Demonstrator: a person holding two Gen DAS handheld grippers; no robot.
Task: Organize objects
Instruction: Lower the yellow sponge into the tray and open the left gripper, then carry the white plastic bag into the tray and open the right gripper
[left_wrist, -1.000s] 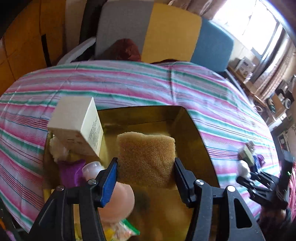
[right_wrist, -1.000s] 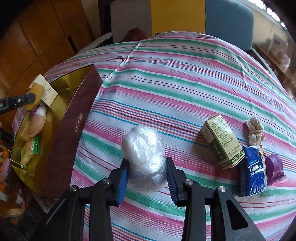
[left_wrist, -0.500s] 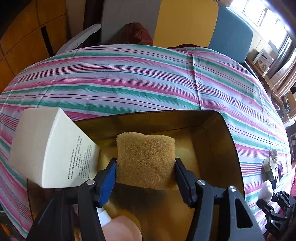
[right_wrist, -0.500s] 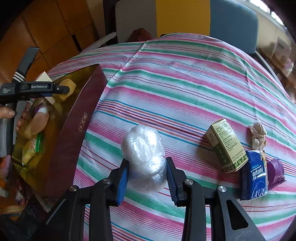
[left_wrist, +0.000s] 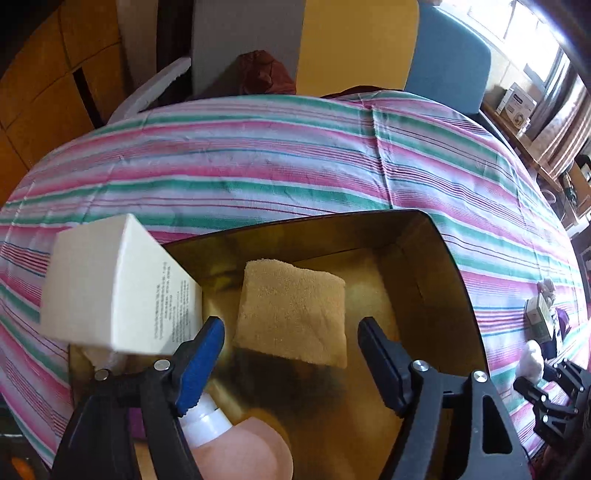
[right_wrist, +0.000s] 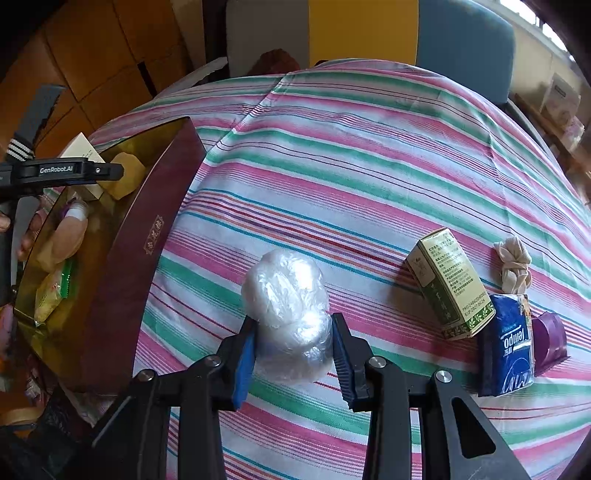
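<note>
Sponge (left_wrist: 291, 314) lies inside the gold-lined box (left_wrist: 436, 266), released: left gripper (left_wrist: 290, 345) jaws are opening, clear of it on both sides. Box also holds a white carton (left_wrist: 110, 288) and pink bottle (left_wrist: 240, 450). Right gripper (right_wrist: 293, 354) pinches the plastic-wrap ball (right_wrist: 286, 310). Remaining on the striped cloth (right_wrist: 369, 166): green carton (right_wrist: 450, 284), tissue pack (right_wrist: 508, 343), purple item (right_wrist: 550, 339), cloth knot (right_wrist: 513, 266). Judged partway done

1. Tan sponge (left_wrist: 291, 314): porous block, propped tilted inside the gold-lined box (left_wrist: 424, 266), near its back wall.
2. Clear crumpled plastic bag ball (right_wrist: 288, 317): on the striped cloth.
3. Green-cream carton (right_wrist: 448, 284): lying flat, beside the blue Tempo tissue pack (right_wrist: 508, 350).
</note>
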